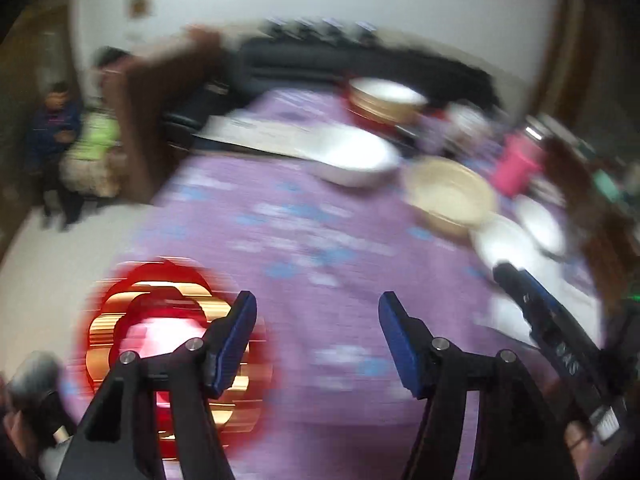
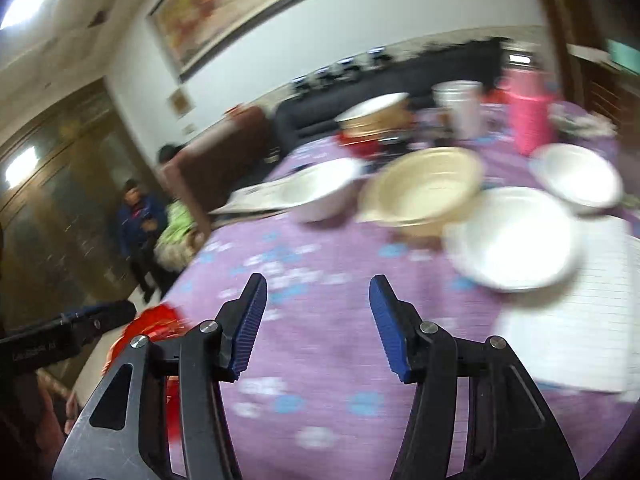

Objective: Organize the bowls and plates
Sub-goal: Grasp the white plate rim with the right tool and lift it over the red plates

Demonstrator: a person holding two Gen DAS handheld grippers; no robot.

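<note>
Both views are blurred by motion. My left gripper (image 1: 316,308) is open over the purple cloth, nothing between its fingers. A red and gold flower-shaped plate (image 1: 160,320) lies on the table just left of it, partly behind the left finger. My right gripper (image 2: 318,292) is also open and empty above the cloth. Farther back stand a white bowl (image 2: 316,192), a cream bowl (image 2: 428,188), a white plate (image 2: 516,236) and a second white bowl (image 2: 580,176). A red and gold bowl (image 2: 376,120) sits at the far side.
A pink cup (image 2: 532,120) and a metal cup (image 2: 460,104) stand at the back of the table. White paper (image 2: 580,312) lies at the right. A brown chair (image 2: 224,160) and a dark sofa (image 2: 400,72) are beyond the table. Two people (image 2: 136,220) are at the left.
</note>
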